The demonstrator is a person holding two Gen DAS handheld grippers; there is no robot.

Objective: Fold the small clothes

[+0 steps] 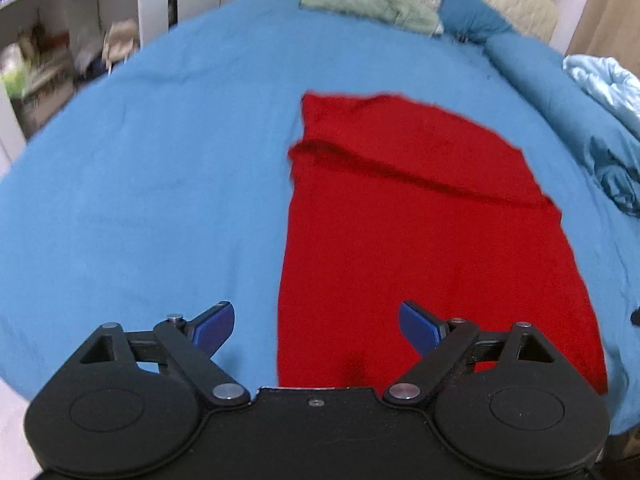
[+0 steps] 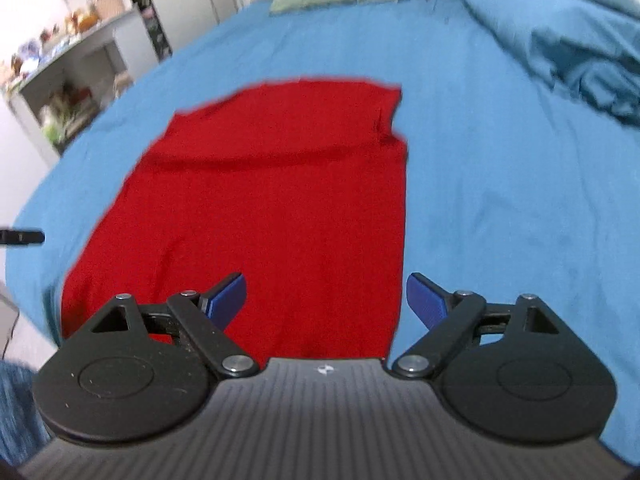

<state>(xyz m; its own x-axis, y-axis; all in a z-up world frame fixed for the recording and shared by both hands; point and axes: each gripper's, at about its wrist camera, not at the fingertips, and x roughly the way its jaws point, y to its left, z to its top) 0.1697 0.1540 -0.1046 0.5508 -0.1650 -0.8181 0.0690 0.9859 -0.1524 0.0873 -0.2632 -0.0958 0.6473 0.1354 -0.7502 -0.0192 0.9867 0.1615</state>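
Observation:
A red garment (image 1: pixel 424 232) lies flat on a blue bed sheet (image 1: pixel 140 184), with a fold line across its far part. It also shows in the right wrist view (image 2: pixel 272 208). My left gripper (image 1: pixel 316 326) is open and empty, above the garment's near left edge. My right gripper (image 2: pixel 325 298) is open and empty, above the garment's near right edge. Part of the left gripper (image 2: pixel 22 237) shows at the left edge of the right wrist view.
A green folded cloth (image 1: pixel 368 6) and a blue pillow (image 1: pixel 472 12) lie at the head of the bed. A bunched blue duvet (image 2: pixel 568 40) lies on the right side. Shelves with clutter (image 1: pixel 48 52) stand left of the bed.

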